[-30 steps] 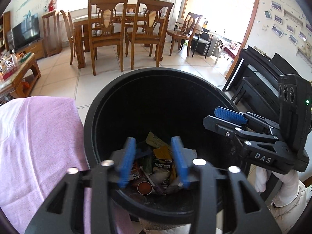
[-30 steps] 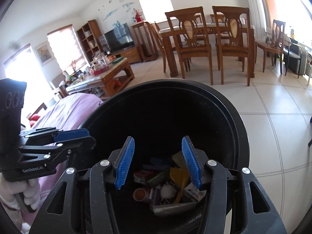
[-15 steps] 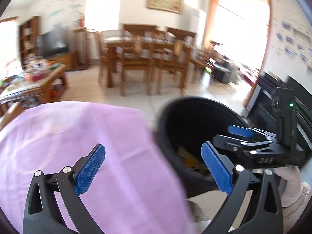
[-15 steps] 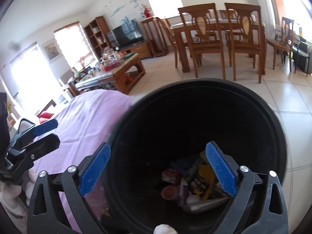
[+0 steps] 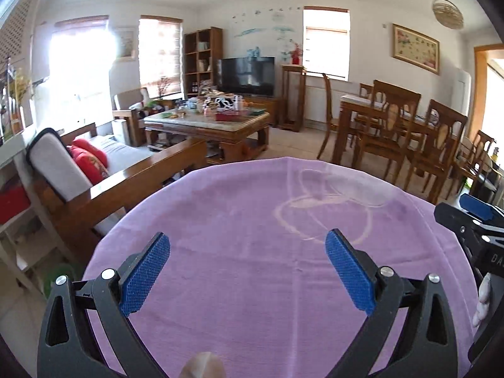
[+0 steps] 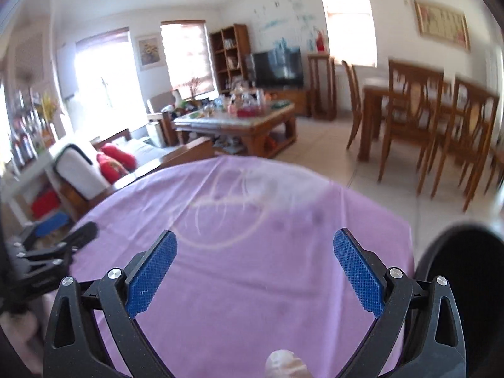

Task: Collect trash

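Observation:
My left gripper [image 5: 249,271] is open and empty above a round table with a purple cloth [image 5: 252,208]. My right gripper [image 6: 255,271] is also open and empty over the same purple cloth [image 6: 252,220]. The black trash bin [image 6: 466,283] shows only at the right edge of the right wrist view, beside the table. No loose trash shows on the cloth. The right gripper shows at the right edge of the left wrist view [image 5: 472,217], and the left gripper at the left edge of the right wrist view [image 6: 60,245].
A wooden sofa with red cushions [image 5: 94,170] stands left of the table. A cluttered coffee table [image 5: 208,119] and a TV [image 5: 245,75] are beyond. A dining table with wooden chairs [image 5: 403,126] stands at the right on tiled floor.
Both grippers have opened wide and swung left from over the black bin to over the purple cloth. The bin has slid out to the right edge of view.

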{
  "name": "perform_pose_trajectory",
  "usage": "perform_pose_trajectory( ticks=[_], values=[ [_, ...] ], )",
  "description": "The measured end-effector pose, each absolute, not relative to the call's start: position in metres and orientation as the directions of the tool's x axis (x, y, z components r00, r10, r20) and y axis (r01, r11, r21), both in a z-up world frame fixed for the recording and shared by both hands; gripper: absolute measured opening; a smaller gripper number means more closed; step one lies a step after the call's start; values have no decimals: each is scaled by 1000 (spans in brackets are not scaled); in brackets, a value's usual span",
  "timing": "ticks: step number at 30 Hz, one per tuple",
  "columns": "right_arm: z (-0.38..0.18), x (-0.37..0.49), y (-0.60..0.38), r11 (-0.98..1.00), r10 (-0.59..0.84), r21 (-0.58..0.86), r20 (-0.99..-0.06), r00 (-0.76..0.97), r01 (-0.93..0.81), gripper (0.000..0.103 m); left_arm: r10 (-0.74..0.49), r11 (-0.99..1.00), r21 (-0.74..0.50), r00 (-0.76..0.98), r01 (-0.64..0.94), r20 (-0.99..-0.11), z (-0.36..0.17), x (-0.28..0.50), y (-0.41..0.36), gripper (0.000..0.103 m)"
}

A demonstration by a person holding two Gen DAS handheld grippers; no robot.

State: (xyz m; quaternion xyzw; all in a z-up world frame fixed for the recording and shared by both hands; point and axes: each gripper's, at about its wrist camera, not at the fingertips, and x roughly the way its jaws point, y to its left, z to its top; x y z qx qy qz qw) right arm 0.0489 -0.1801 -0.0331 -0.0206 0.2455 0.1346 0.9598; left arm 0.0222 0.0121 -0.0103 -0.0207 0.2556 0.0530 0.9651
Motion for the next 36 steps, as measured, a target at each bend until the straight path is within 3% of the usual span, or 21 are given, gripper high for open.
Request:
perform_pose_trajectory(
  ticks=[6, 10, 24, 36],
  values=[
    [-41, 65, -142, 944, 323, 80, -396, 859, -319, 98, 232, 966, 13, 842, -258, -487, -11, 24, 39, 98],
    [-47, 66, -140, 942, 330, 81, -406, 852, -326, 98, 200, 970, -21, 850, -241, -488, -13, 14, 45, 98],
    [-27, 29, -170, 929, 367, 141, -247, 897, -341, 98, 233, 966, 7, 855, -259, -463, -13, 9, 39, 98],
    [-27, 24, -171, 924, 380, 145, -242, 893, -353, 98, 269, 959, 36, 869, -280, -416, -8, 5, 39, 98]
  ],
)
